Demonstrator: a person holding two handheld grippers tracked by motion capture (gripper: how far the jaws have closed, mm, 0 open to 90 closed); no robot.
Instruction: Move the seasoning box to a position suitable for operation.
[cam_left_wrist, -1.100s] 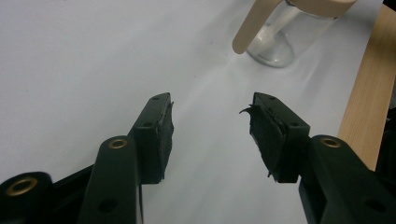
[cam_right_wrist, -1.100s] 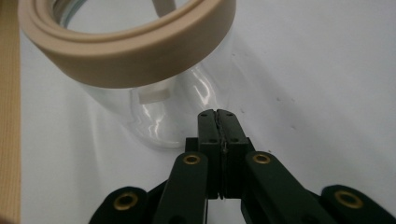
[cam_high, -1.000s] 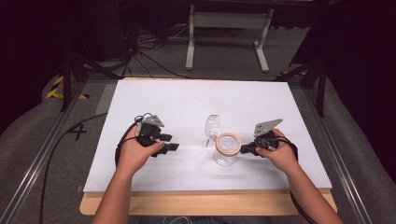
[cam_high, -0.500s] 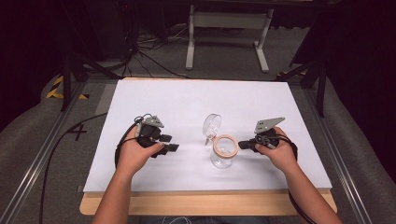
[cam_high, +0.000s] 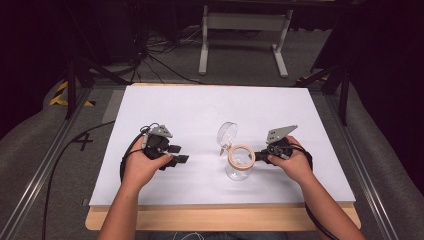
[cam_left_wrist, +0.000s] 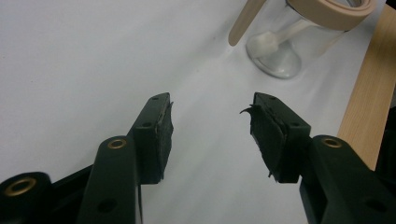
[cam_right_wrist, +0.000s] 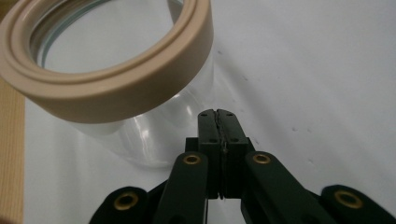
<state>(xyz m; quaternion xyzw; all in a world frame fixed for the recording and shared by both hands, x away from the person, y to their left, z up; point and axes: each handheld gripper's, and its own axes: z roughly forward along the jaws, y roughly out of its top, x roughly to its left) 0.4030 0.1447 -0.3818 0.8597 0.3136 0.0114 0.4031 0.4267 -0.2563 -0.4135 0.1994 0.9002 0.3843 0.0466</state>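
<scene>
glass jar (cam_high: 239, 166) with a tan ring collar around its mouth stood upright on the white table sheet (cam_high: 200, 110), a little to my right of centre and near my edge of the table. its clear round lid (cam_high: 227, 133) was swung open and tilted back on the far side, with a tan tab (cam_high: 222, 148) hanging at the hinge. in the left gripper view i could see something pale lying inside at the jar's bottom, though i couldn't tell what it was.

my right gripper (cam_high: 261, 156) had its jaws pressed together on nothing, tips right at the jar's side just under the collar; from the right gripper view i couldn't say whether they actually touched the glass. my left gripper (cam_high: 179, 154) rested on the sheet well apart from the jar, jaws spread wide and empty, pointing toward it.

i judged the work to be at the point of handling the jar itself, steadying it or closing the lid. the next move would have called for parting the right jaws to take the collar or the lid's edge, and bringing the left gripper over to brace the glass so it didn't slide or tip.

nothing lay between either gripper and the jar. the wooden table edge (cam_high: 225, 217) ran close behind it on my side, and beyond the table were cables and a pale metal stand (cam_high: 243, 25) on the floor.
</scene>
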